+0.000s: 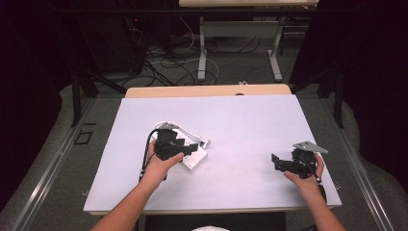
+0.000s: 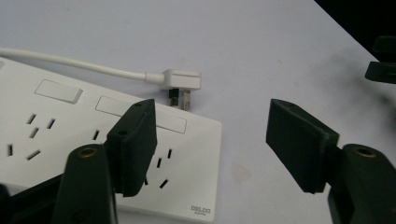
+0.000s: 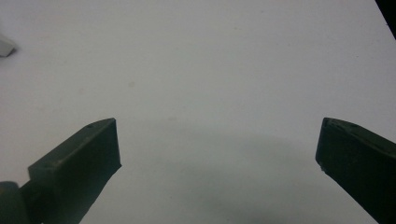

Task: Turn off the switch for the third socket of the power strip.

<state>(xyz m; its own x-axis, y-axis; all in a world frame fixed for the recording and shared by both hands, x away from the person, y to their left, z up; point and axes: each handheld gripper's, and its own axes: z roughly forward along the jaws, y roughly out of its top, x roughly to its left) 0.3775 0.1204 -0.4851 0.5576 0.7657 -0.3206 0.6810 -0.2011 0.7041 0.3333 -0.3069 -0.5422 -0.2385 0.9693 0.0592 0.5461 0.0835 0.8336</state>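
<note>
A white power strip point(image 2: 60, 140) point(image 1: 194, 160) lies on the white table point(image 1: 231, 120), with switches and several sockets on its top face. Its white cable point(image 2: 79, 65) ends in a white plug point(image 2: 182, 80) point(image 1: 204, 142) lying on the table just beyond the strip's corner. My left gripper point(image 2: 212, 140) point(image 1: 192, 147) hovers open over the strip's end, one jaw above the sockets and the other over bare table. My right gripper point(image 3: 217, 154) point(image 1: 274, 161) is open over bare table at the right, nothing between its jaws.
A wooden edge point(image 1: 207, 90) runs along the table's far side. Beyond it are desk legs point(image 1: 202, 53) and loose cables point(image 1: 159, 62) on the floor. The other gripper's black tip point(image 2: 380, 65) shows at the left gripper view's right edge.
</note>
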